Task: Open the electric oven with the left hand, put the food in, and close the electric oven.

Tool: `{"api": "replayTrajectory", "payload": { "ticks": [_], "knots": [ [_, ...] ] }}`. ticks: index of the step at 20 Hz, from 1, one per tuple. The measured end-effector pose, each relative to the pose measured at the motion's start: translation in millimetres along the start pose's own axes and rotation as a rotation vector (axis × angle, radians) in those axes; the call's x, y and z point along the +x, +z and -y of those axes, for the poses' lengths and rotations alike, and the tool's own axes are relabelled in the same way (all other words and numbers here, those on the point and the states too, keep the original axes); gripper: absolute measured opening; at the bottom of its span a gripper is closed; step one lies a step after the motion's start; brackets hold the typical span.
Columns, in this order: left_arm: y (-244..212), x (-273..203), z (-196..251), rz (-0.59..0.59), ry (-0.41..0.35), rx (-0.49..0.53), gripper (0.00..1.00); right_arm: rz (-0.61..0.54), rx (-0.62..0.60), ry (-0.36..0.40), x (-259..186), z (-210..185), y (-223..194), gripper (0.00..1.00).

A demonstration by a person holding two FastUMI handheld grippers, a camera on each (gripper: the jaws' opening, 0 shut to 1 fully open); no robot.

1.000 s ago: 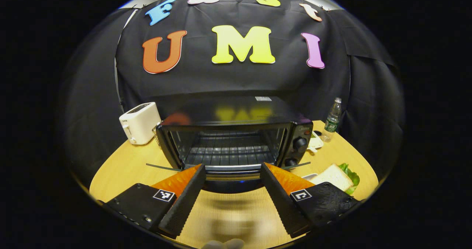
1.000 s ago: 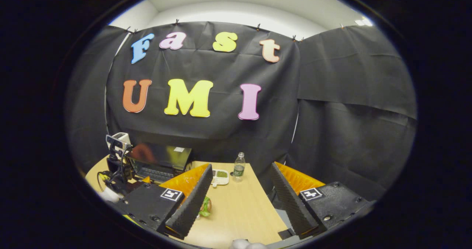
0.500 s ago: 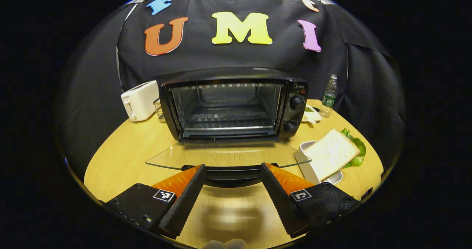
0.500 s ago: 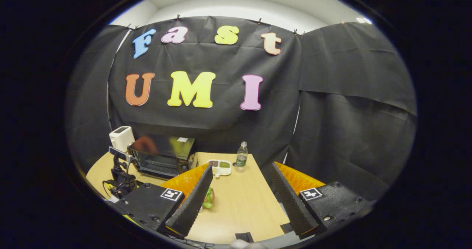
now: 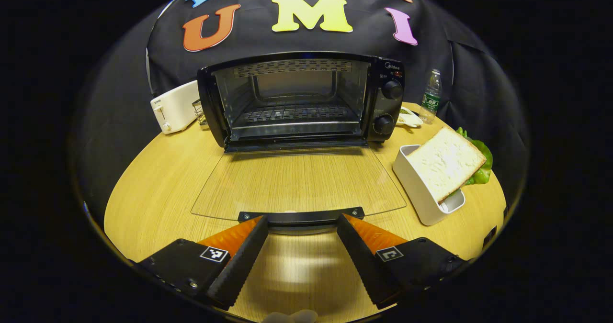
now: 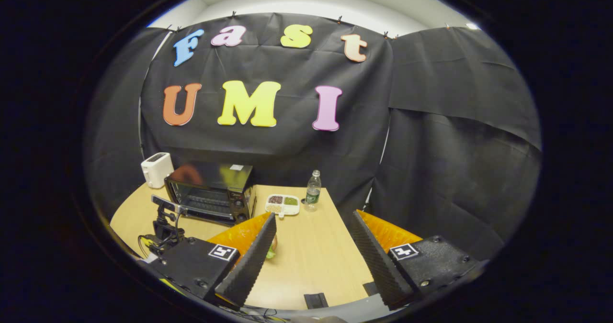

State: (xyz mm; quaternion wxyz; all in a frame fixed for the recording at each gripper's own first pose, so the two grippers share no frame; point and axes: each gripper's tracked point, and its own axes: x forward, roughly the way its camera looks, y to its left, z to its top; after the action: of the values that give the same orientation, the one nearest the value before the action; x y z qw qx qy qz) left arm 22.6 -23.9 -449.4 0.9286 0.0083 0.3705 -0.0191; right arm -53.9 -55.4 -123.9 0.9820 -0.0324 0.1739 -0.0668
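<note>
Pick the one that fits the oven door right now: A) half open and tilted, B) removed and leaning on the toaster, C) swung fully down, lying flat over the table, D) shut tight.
C: the glass door lies flat in front of the open oven, its handle by the left tongs.

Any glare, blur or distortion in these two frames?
Left gripper view: sharp; fisheye bows the table edge; a soft glare patch lies on the wood below the oven door handle. Right gripper view: sharp, curtain evenly lit, the oven small and bent near the edge.
</note>
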Motion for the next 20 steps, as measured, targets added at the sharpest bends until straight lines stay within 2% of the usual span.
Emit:
{"api": "replayTrajectory", "payload": {
  "ticks": [2, 3, 7, 8, 9, 11, 12, 17, 19, 20],
  "knots": [
    [6, -2, -1, 0.016, -0.001, -0.008, 1.00, -0.007, 0.010, 0.002, 2, -1, -3, 0.92],
    [9, -5, -2, 0.029, -0.004, -0.002, 0.96, -0.011, 0.016, 0.004, 5, -1, -4, 0.92],
    [22, -24, -8, 0.068, -0.030, 0.002, 0.96, -0.034, 0.047, 0.022, 20, -1, -19, 0.92],
    [27, -32, -13, 0.083, -0.031, 0.001, 0.96, -0.040, 0.050, 0.033, 26, -1, -24, 1.00],
    [34, -43, -15, 0.100, -0.033, -0.005, 0.96, -0.060, 0.048, 0.049, 33, -2, -32, 0.92],
    [51, -66, -21, 0.146, -0.031, -0.021, 1.00, -0.107, 0.047, 0.087, 51, -5, -53, 0.92],
    [62, -78, -23, 0.177, -0.030, -0.031, 0.96, -0.130, 0.052, 0.110, 60, -6, -64, 0.92],
    [121, -141, -37, 0.310, 0.024, -0.081, 0.96, -0.300, 0.115, 0.310, 116, -38, -126, 0.92],
    [148, -167, -39, 0.370, 0.047, -0.080, 0.95, -0.387, 0.180, 0.400, 139, -57, -151, 0.91],
    [159, -182, -40, 0.401, 0.063, -0.076, 0.94, -0.423, 0.218, 0.439, 148, -65, -158, 0.86]
  ]
}}
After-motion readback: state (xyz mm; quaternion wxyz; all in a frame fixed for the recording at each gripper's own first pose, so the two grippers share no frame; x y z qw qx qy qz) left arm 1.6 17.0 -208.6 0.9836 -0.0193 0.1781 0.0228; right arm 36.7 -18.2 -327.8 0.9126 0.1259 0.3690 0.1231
